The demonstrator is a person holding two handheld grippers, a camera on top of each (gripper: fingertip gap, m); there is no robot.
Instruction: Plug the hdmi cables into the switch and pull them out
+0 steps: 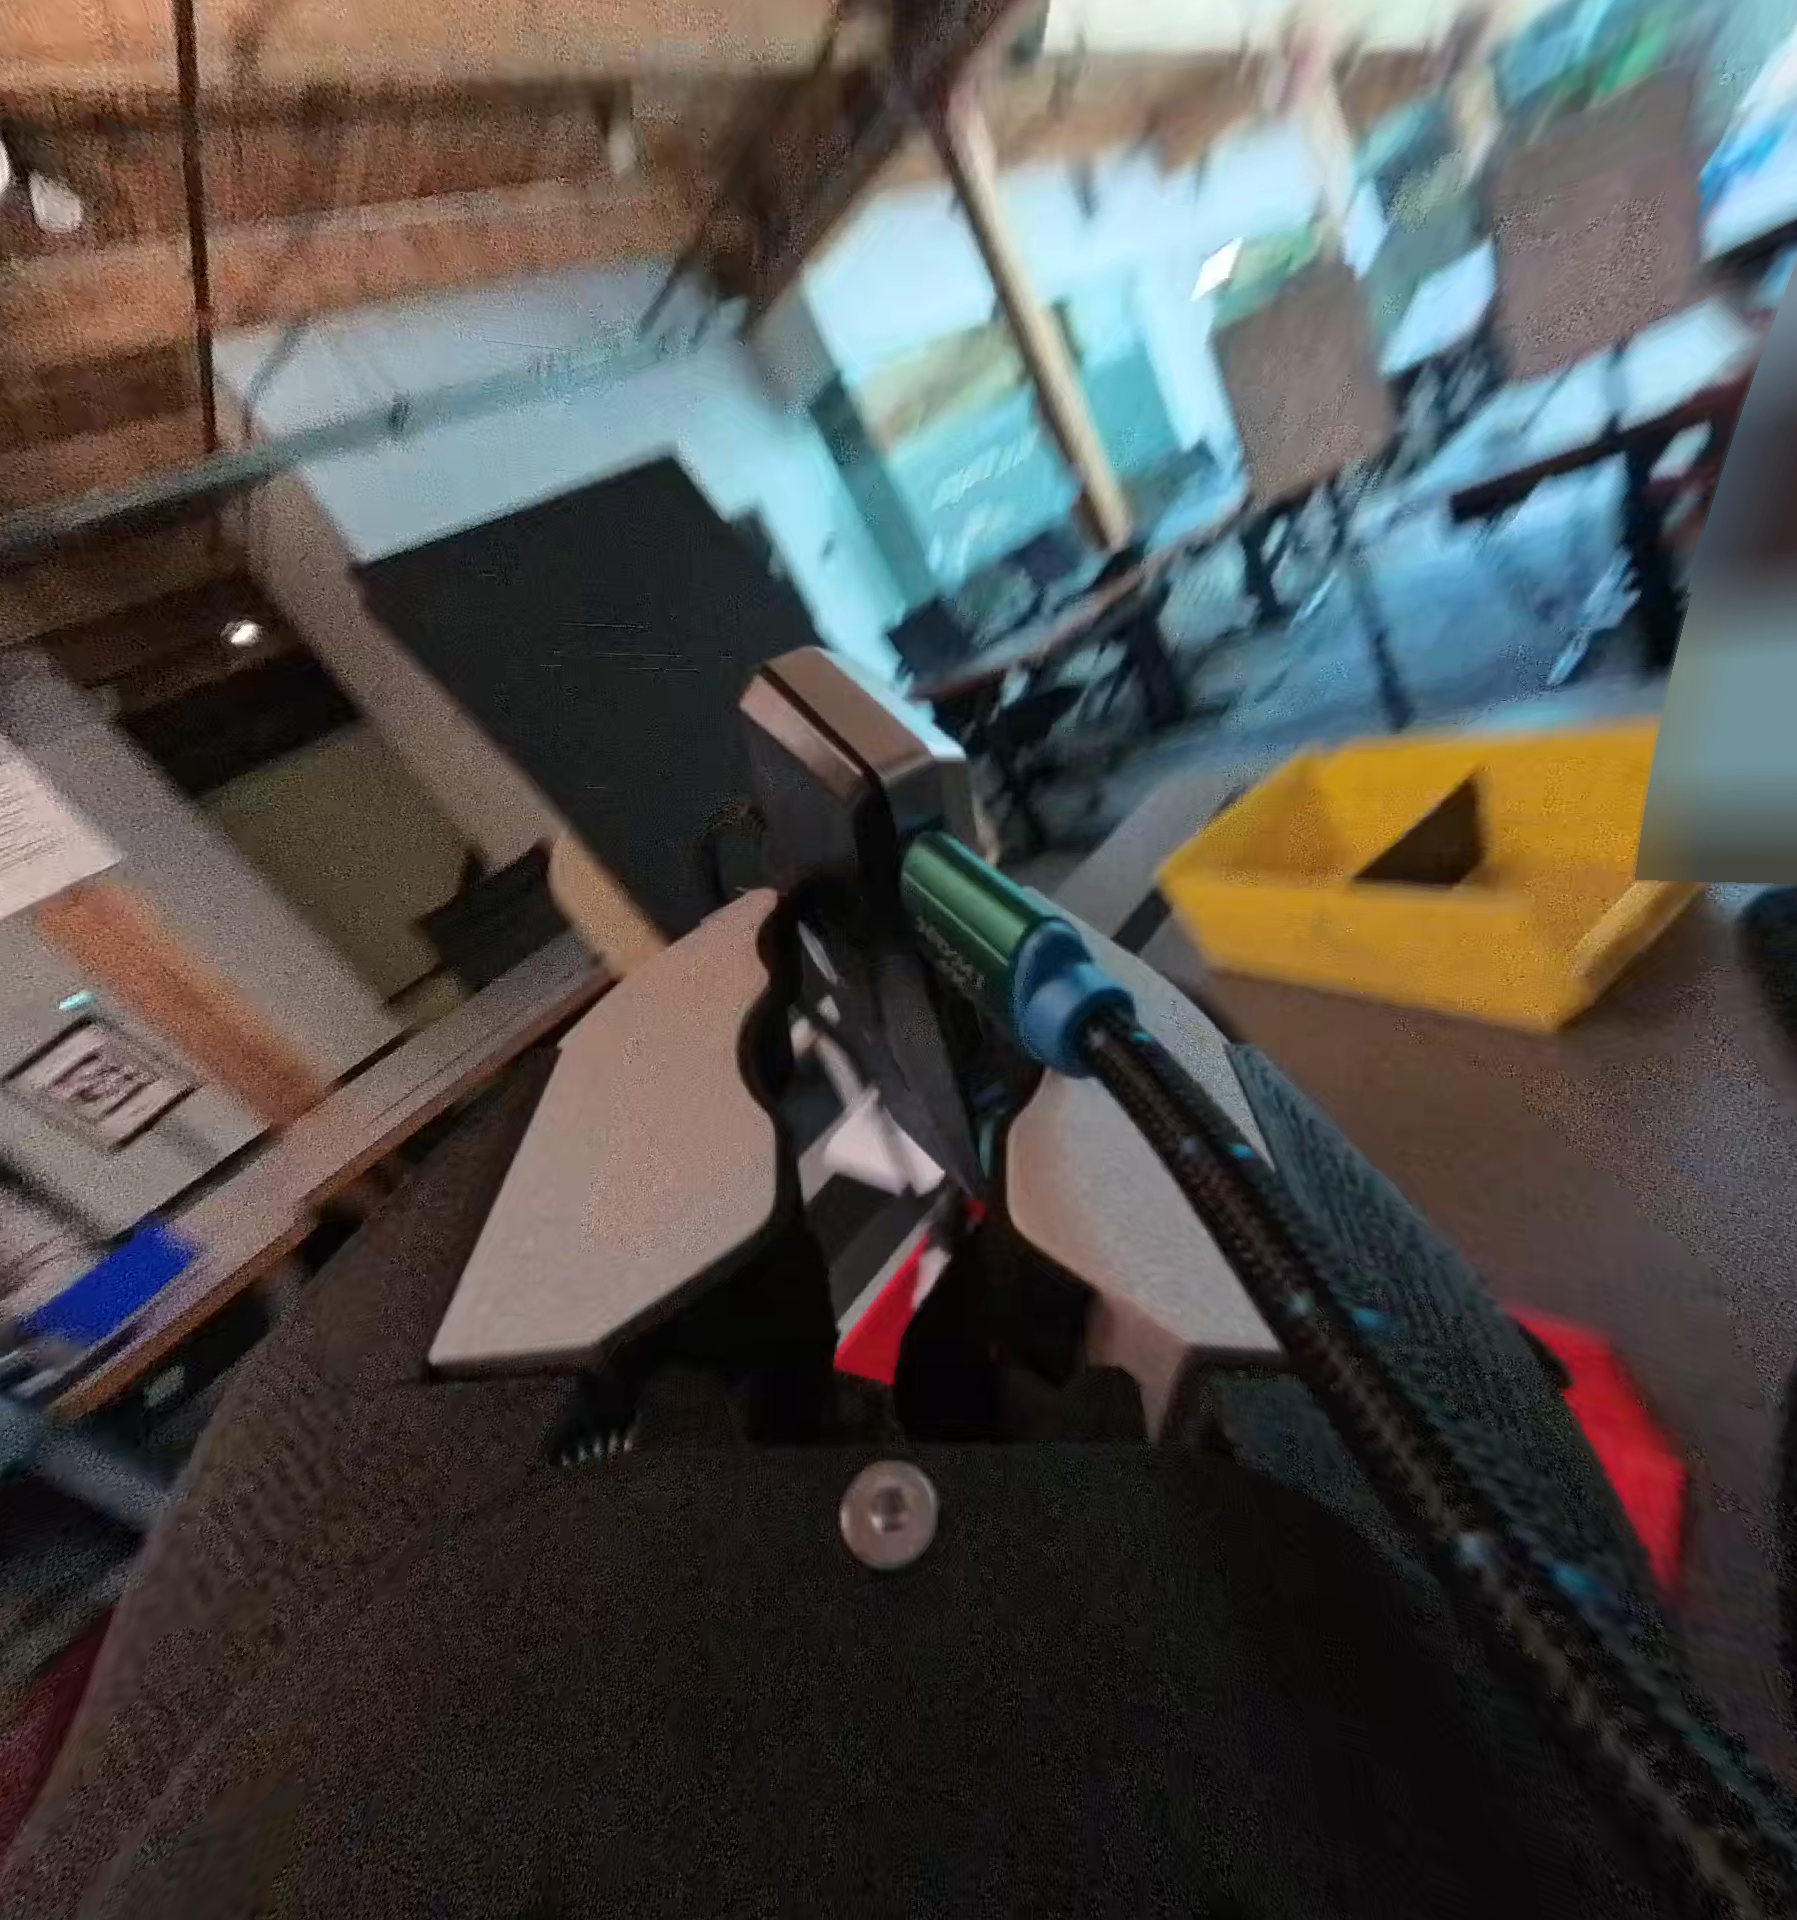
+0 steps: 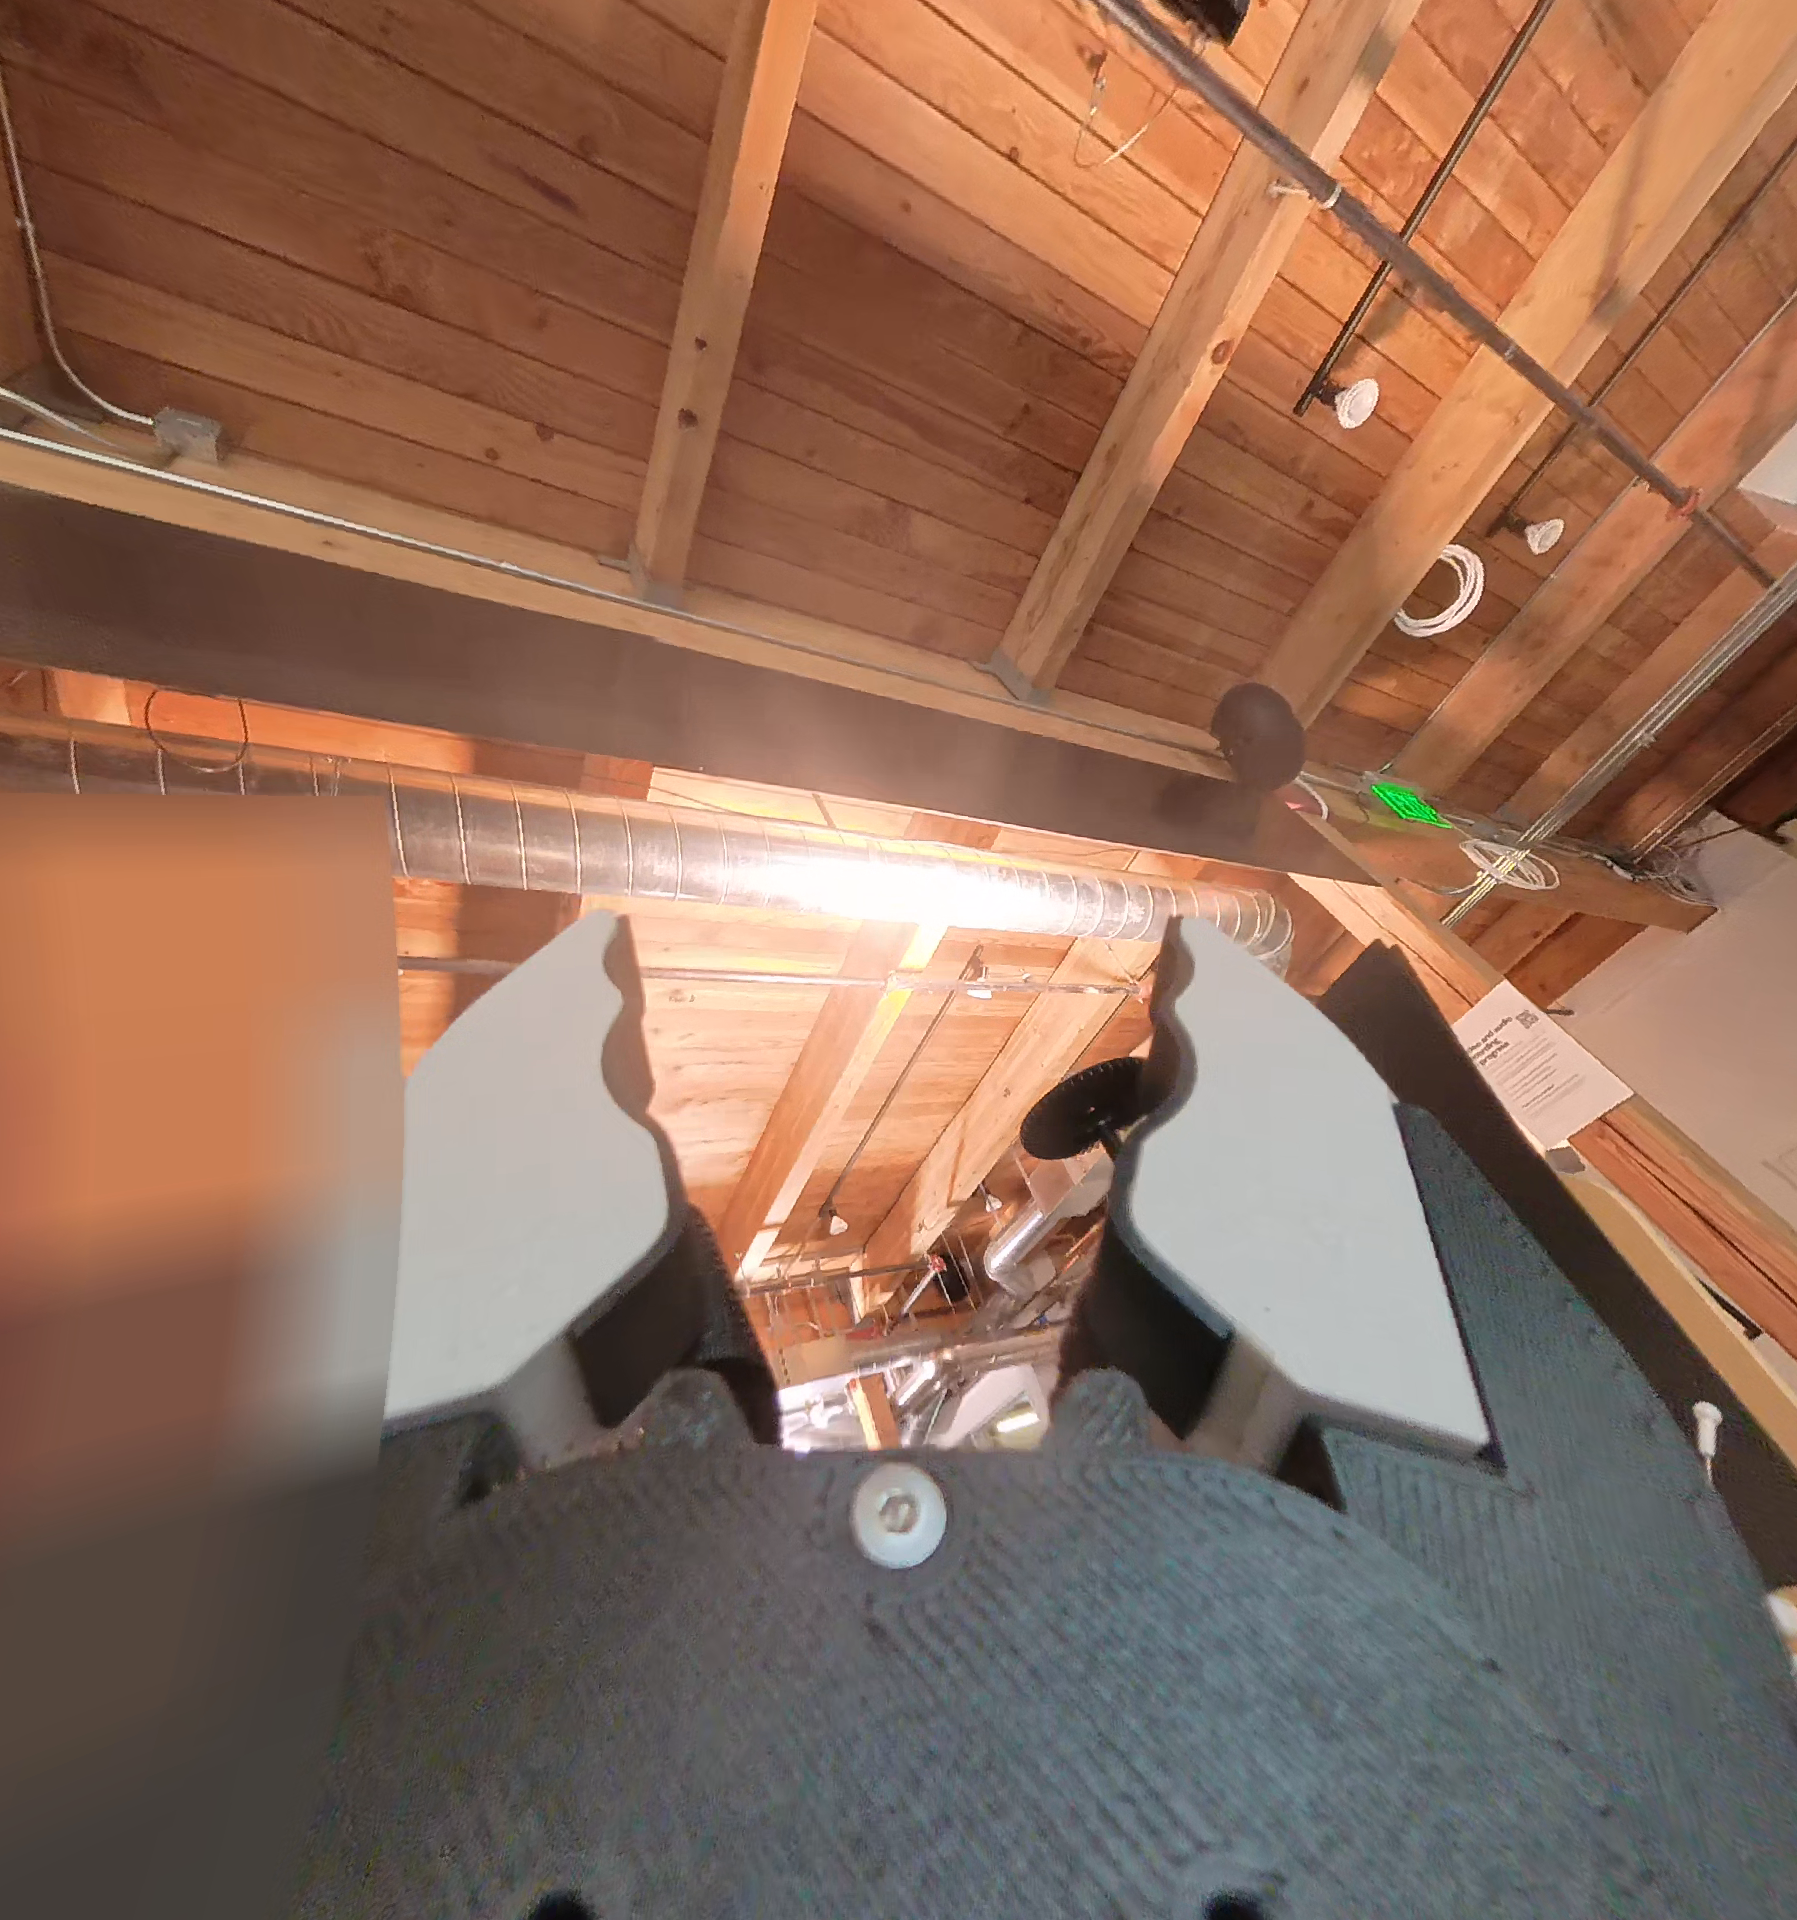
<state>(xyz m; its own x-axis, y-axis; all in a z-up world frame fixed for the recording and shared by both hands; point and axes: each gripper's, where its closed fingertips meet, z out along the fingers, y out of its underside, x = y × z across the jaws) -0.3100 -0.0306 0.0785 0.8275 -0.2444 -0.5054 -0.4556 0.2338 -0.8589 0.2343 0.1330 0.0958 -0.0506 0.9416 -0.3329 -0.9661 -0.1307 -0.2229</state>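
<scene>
Left tool is clamped on the switch, which sticks out past its tips; the plug seated in it runs back and right along the right finger, cable trailing toward the camera over the tabletop. Right tool is spread apart, empty, pointed at the ceiling, so it must swing down and pull along the plug's long axis.

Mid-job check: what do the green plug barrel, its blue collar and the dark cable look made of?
The green plug barrel looks like anodised metal, going by its satin sheen. The blue collar seems moulded rubbery plastic, matte and rounded. The dark cable has a braided fabric jacket with blue flecks; the weave shows.
</scene>
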